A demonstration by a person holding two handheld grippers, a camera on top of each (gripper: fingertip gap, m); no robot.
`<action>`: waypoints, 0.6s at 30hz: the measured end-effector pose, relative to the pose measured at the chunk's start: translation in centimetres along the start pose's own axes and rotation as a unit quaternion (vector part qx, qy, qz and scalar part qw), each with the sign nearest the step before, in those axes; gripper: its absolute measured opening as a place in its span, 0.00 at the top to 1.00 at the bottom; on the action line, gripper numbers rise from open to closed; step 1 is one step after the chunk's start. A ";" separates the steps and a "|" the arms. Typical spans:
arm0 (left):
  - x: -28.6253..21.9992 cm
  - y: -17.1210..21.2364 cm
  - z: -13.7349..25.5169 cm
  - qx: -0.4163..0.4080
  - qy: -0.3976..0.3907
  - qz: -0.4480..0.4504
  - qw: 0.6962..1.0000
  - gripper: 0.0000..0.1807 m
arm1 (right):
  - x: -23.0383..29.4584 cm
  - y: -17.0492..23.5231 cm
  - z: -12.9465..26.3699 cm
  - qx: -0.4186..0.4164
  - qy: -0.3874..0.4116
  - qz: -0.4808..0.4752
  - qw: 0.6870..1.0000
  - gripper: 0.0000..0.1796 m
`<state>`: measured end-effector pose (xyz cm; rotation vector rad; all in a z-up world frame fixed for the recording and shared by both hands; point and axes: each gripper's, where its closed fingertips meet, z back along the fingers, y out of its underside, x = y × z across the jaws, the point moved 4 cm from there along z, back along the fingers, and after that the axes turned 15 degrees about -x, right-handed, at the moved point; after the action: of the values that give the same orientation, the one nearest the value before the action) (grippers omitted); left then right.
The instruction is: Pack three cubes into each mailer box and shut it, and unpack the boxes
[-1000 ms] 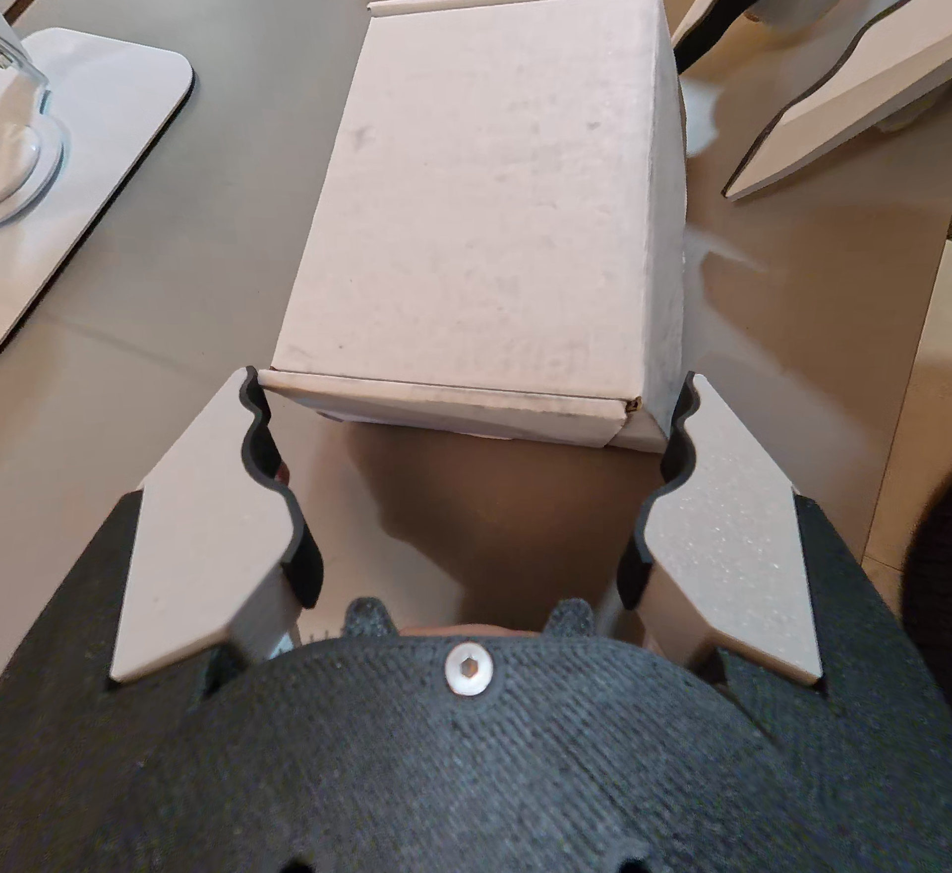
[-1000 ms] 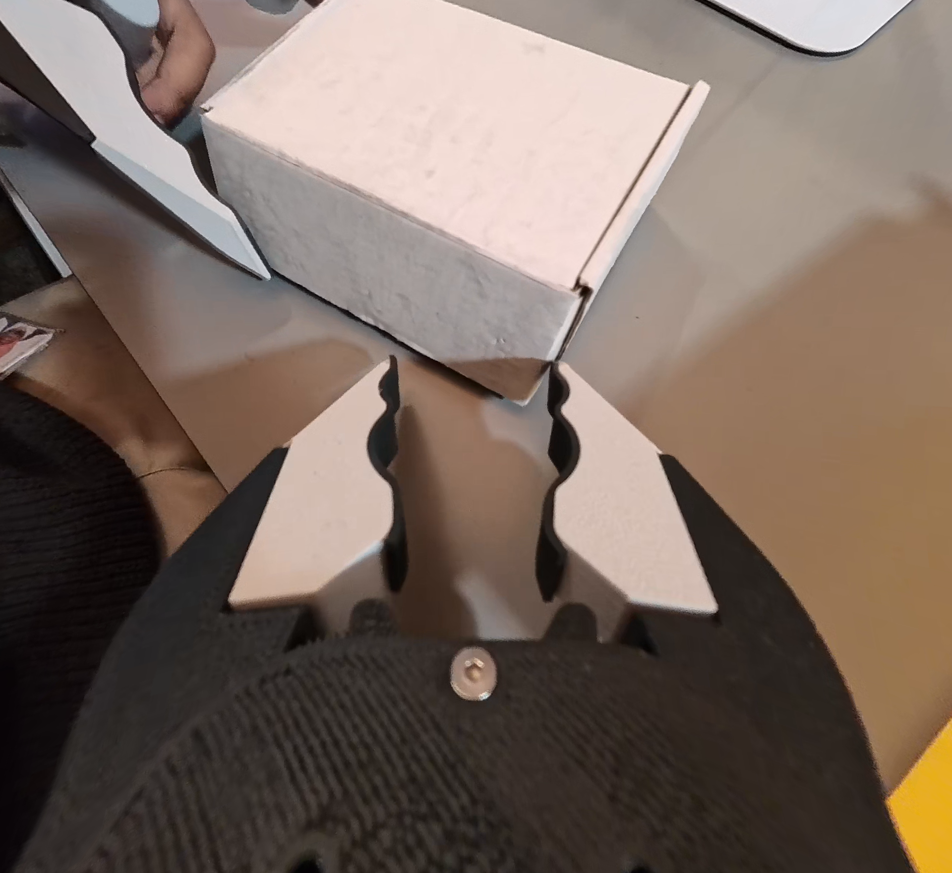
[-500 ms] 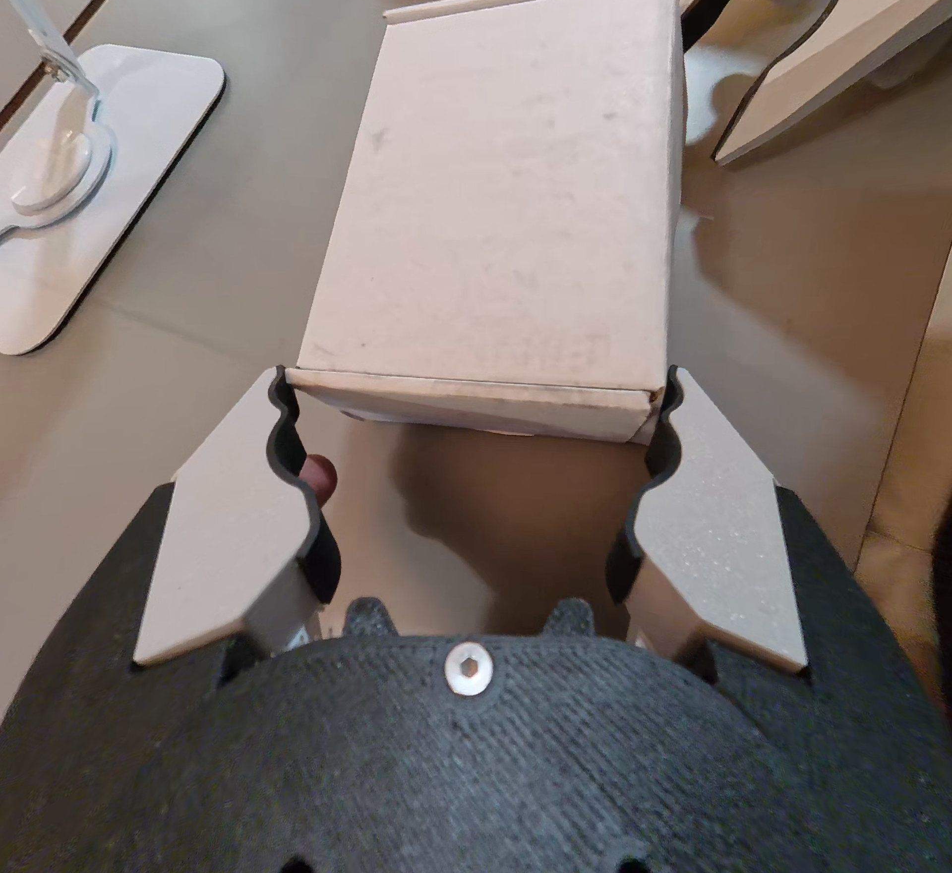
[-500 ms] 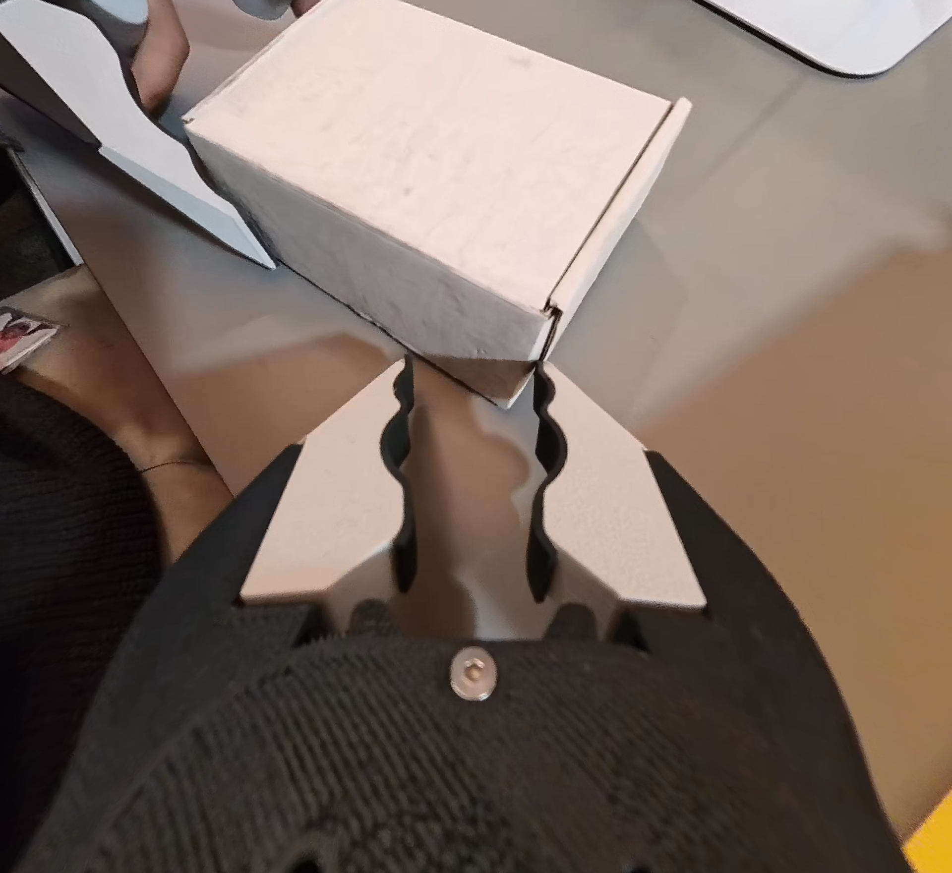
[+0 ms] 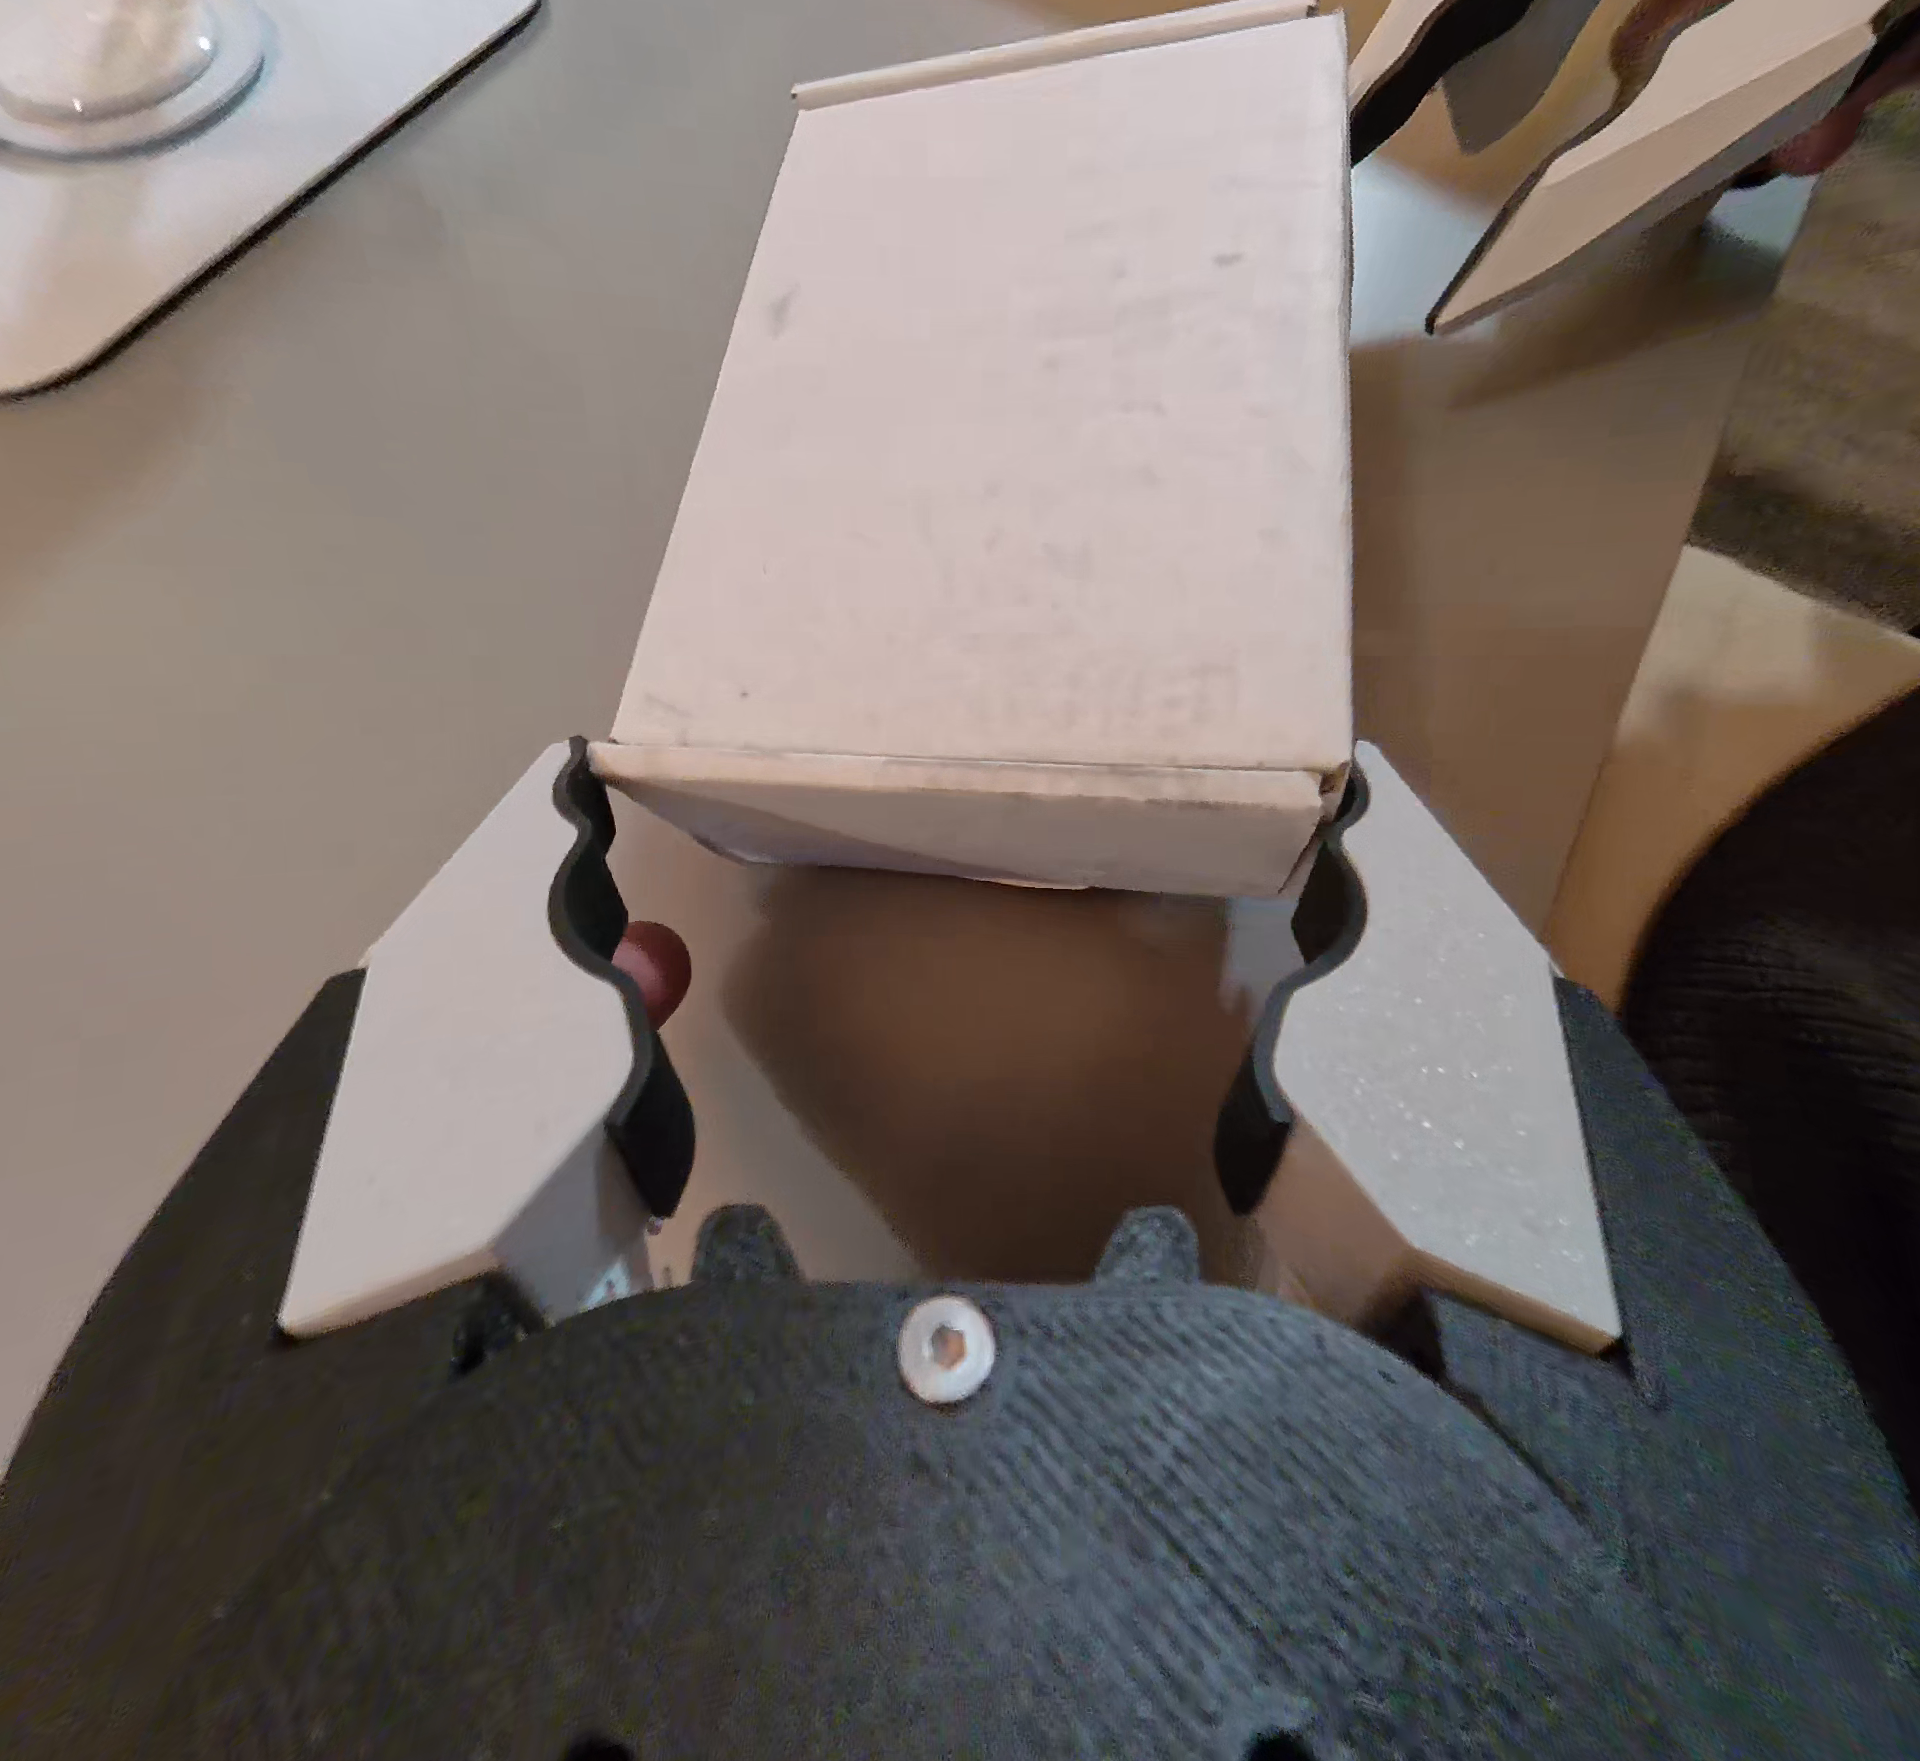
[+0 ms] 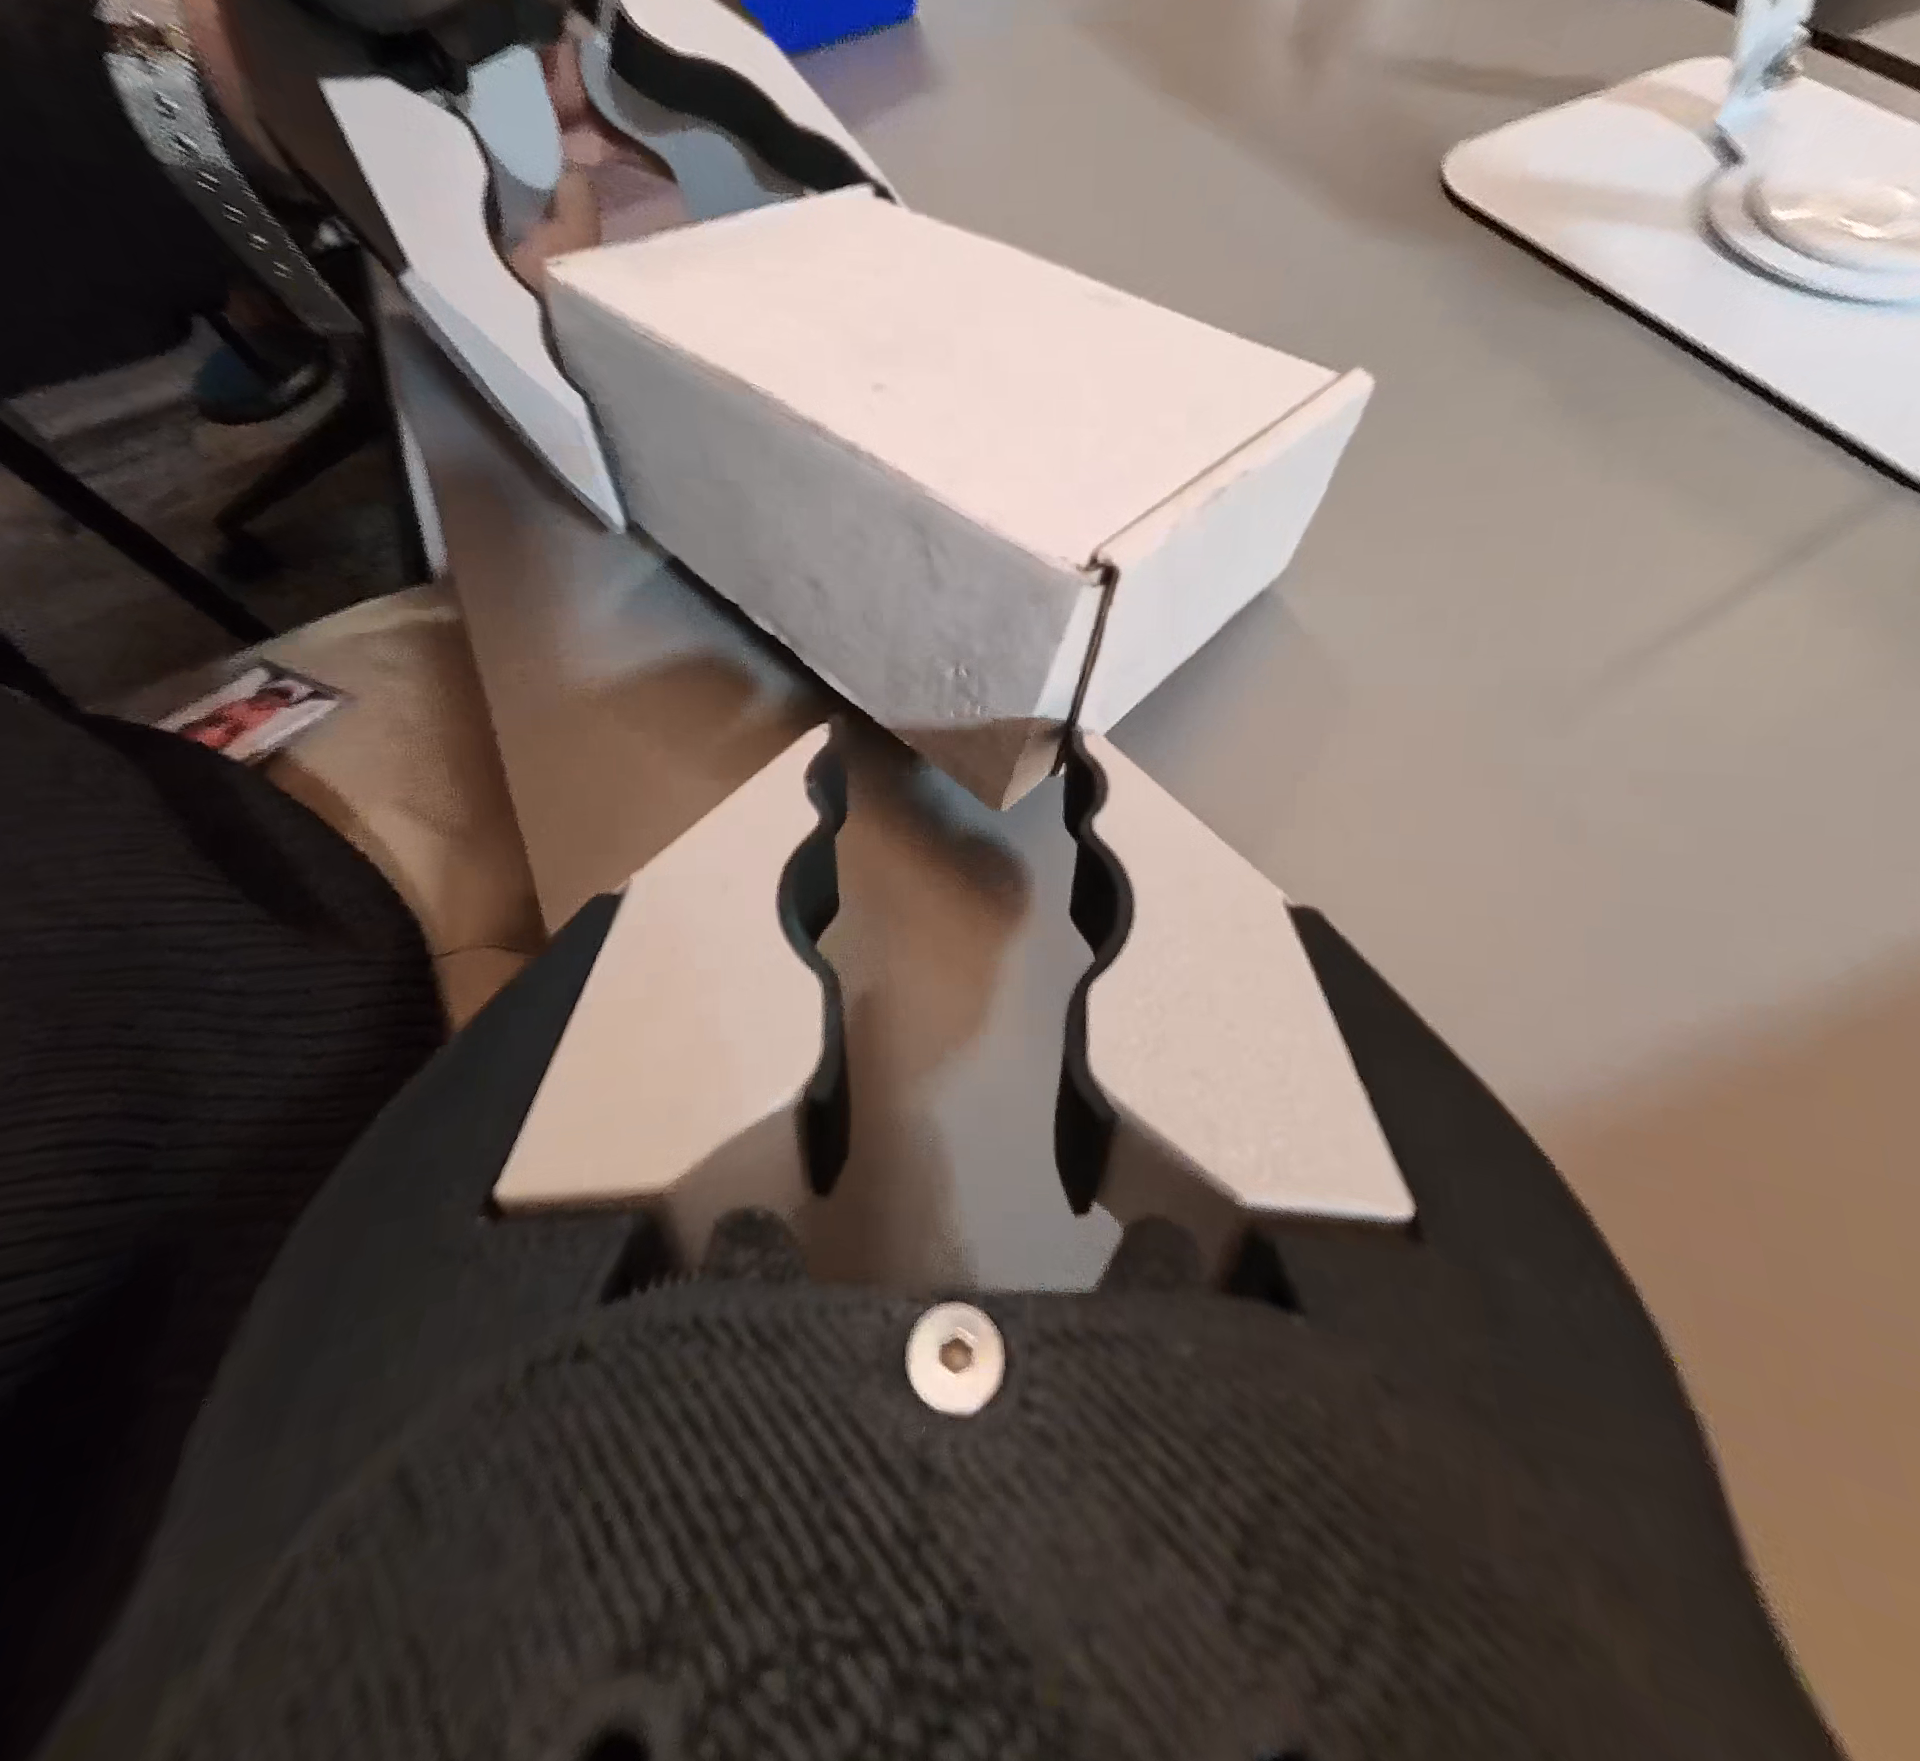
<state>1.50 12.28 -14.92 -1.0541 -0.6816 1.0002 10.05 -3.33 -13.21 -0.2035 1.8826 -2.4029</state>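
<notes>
In the left wrist view, the left gripper [image 5: 961,781] had its fingers [image 5: 488,1015] spread wide and set against the two near corners of the closed white mailer box [image 5: 997,423], which appeared raised at this end off the grey worktop [image 5: 312,568]. The pads touched the short end's side walls, so the fingers looked to be clamping the box across its width, probably to steady it while the other tool worked the far end. The right gripper [image 5: 1496,122] showed at the upper right, just beside the box's far right corner. A white stand base [image 5: 343,80] lay well apart at the upper left.

In the right wrist view, the right gripper [image 6: 945,766] had its fingers [image 6: 675,1015] part-way apart with nothing between them; their tips sat just below the box's [image 6: 914,423] nearest bottom corner, where a flap edge stuck out. I judge it was placed there to catch the lid's front flap, though contact could not be told. The left gripper [image 6: 582,257] held the box's far end.

The lid was down all round, so whether any cubes were inside could not be seen.
</notes>
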 end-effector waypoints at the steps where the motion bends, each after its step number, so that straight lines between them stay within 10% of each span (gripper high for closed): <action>1: 0.1 0.1 0.5 -0.004 0.002 0.012 1.000 0.27 | 0.3 -0.4 -0.2 -0.009 -0.017 -0.004 1.000 0.77; 9: -0.3 0.9 3.6 -0.027 0.004 0.064 0.998 0.27 | -0.5 -3.7 -1.3 -0.106 -0.070 -0.099 0.987 0.63; 18: -1.0 1.7 6.1 -0.042 0.009 0.098 0.994 0.28 | 2.5 -1.7 -4.2 -0.019 -0.184 -0.098 0.978 0.55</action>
<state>-4.67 14.01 -14.23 -1.2206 -0.6188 1.1363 6.93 0.77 -12.45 -0.8117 1.8052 -2.2417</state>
